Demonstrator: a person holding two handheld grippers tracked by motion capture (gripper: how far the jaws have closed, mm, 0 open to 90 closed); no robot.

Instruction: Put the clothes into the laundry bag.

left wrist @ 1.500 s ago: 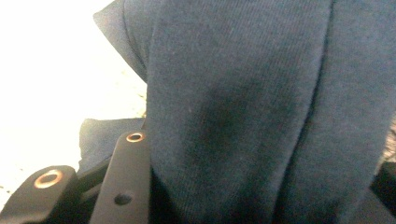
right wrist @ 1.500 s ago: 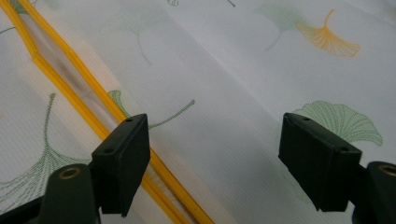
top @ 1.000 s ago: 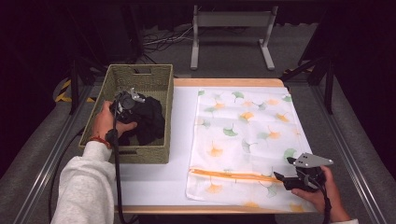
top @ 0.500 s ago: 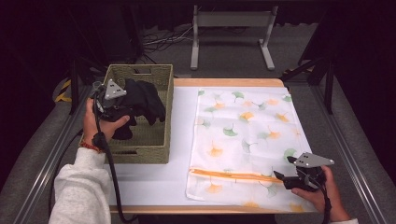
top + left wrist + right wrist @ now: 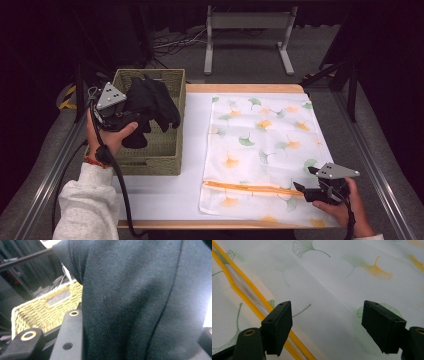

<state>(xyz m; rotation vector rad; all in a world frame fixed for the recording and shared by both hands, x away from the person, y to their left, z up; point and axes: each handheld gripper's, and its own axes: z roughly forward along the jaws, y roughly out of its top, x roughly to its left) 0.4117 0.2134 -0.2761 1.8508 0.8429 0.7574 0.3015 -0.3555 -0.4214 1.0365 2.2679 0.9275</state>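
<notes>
Black garment above wicker basket

**Colours and Patterns**

A black garment is seen above an olive-green woven basket. A white bag is printed with green and orange ginkgo leaves and edged by an orange zip. The table is white, rimmed in light wood.

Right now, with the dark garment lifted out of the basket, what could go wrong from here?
1. The black garment hangs bunched from the left gripper, its folds trailing over the woven basket; it might snag the rim or slip free.
2. The right gripper sits open over the leaf-print bag by the orange zipper, gripping nothing. The opening looks flat, so pushing the garment in could just shove the bag.
</notes>
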